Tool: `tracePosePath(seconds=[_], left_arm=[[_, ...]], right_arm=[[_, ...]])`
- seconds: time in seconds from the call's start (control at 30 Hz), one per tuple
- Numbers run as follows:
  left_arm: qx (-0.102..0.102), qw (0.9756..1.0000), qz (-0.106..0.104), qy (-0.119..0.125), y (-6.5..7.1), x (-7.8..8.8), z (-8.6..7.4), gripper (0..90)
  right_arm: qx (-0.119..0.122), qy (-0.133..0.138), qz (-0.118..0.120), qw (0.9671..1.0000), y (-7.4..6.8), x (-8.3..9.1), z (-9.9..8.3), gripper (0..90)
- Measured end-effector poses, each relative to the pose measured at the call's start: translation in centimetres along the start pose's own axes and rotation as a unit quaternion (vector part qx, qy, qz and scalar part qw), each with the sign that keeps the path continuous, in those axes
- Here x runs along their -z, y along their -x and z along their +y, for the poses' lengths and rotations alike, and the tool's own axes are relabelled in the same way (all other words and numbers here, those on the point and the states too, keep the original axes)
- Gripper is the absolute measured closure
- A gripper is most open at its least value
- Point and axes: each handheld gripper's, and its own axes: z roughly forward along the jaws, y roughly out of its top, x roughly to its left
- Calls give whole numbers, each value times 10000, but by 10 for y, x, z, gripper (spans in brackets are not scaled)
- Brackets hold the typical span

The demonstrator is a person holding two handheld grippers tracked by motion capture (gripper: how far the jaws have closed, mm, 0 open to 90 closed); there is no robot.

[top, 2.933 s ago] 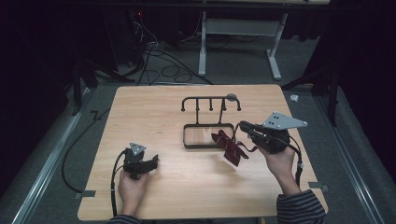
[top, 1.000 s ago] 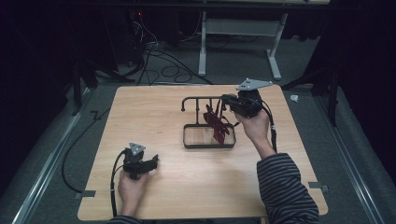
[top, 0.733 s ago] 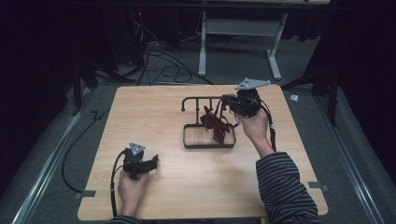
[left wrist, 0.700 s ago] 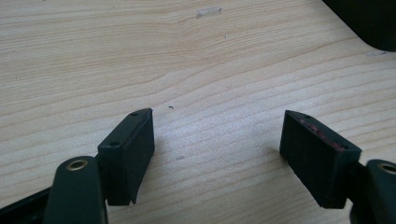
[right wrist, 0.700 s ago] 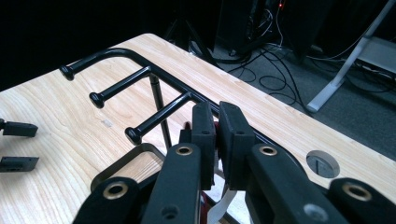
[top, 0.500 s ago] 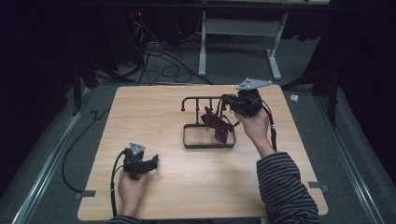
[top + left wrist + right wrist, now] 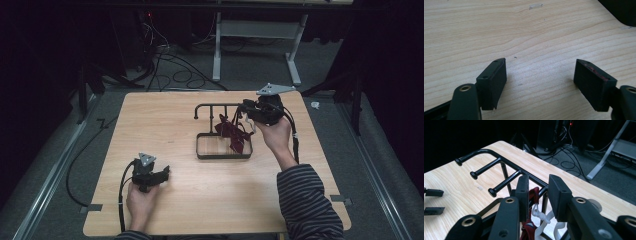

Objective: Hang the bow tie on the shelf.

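My right gripper [image 7: 537,195] pinches the red cloth [image 7: 232,135] on its white hanger [image 7: 541,217] at the rack [image 7: 215,107], apparently not yet hooked on, while my left gripper [image 7: 540,82] rests spread on the table [image 7: 175,115].

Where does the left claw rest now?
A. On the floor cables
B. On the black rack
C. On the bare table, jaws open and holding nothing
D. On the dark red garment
C: the left claw sits on the wooden table, jaws apart with bare wood between.
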Motion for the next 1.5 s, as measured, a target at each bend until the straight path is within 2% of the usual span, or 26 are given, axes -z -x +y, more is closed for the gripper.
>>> tracePosePath(seconds=[0.1,0.37,0.57,1.13,1.5], left_arm=[[0,10000,3,2,0,0,0,270],[-25,10000,12,-19,0,0,0,268],[-26,10000,14,-20,0,0,0,268],[-28,10000,21,-14,1,0,0,268],[-29,10000,19,-12,1,0,0,268]], right_arm=[[8,134,33,9999,0,10,-1,706],[2,245,76,9997,1,31,-10,672],[-138,377,85,9992,5,49,-24,627],[-380,369,8,9986,9,77,-61,583],[-479,333,-21,9983,8,83,-76,574]])
